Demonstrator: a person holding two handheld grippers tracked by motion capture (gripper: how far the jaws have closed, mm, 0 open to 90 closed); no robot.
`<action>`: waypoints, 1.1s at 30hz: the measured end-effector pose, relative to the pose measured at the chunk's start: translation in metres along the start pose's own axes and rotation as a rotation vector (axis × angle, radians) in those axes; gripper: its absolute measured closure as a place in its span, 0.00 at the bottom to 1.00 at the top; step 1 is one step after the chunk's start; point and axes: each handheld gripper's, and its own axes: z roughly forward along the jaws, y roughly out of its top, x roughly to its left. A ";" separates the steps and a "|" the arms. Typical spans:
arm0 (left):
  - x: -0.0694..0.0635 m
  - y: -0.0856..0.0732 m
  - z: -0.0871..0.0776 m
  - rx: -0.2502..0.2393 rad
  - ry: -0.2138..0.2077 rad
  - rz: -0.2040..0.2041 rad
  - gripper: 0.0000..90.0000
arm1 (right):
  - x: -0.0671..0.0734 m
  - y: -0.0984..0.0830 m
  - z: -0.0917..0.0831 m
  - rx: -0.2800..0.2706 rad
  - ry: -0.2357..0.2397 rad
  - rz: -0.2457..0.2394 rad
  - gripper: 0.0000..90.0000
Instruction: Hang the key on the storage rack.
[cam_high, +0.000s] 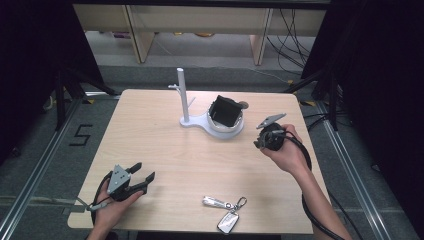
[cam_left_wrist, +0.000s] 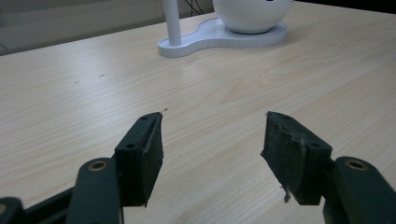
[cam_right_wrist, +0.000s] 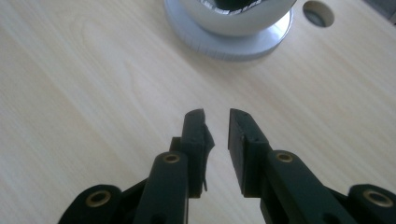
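Wallet (cam_high: 226, 111) sits in the bowl (cam_high: 235, 131); right gripper (cam_right_wrist: 217, 116), nearly clenched and empty, probably just released it; left gripper (cam_left_wrist: 212, 135) spread, keys (cam_high: 226, 210) likely next.

Recording lab: dark curtains (cam_high: 30, 60), trailing cables (cam_high: 295, 35), floor rails (cam_high: 40, 165)

Your left gripper (cam_high: 142, 172) sits low near the table's near-left corner, jaws spread wide with nothing between them. Your right gripper (cam_high: 261, 142) is held off to the right, its jaws nearly together, a narrow empty gap left.
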 end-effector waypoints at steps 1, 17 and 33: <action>-0.002 0.002 0.001 -0.005 -0.005 0.007 0.41 | 0.001 -0.003 0.001 0.008 0.005 -0.004 0.86; -0.016 0.020 0.001 0.010 -0.114 0.042 0.65 | 0.032 -0.039 0.006 0.161 0.104 -0.057 1.00; -0.030 0.025 0.008 0.105 -0.201 0.016 0.99 | 0.061 -0.065 0.008 0.279 0.214 -0.100 1.00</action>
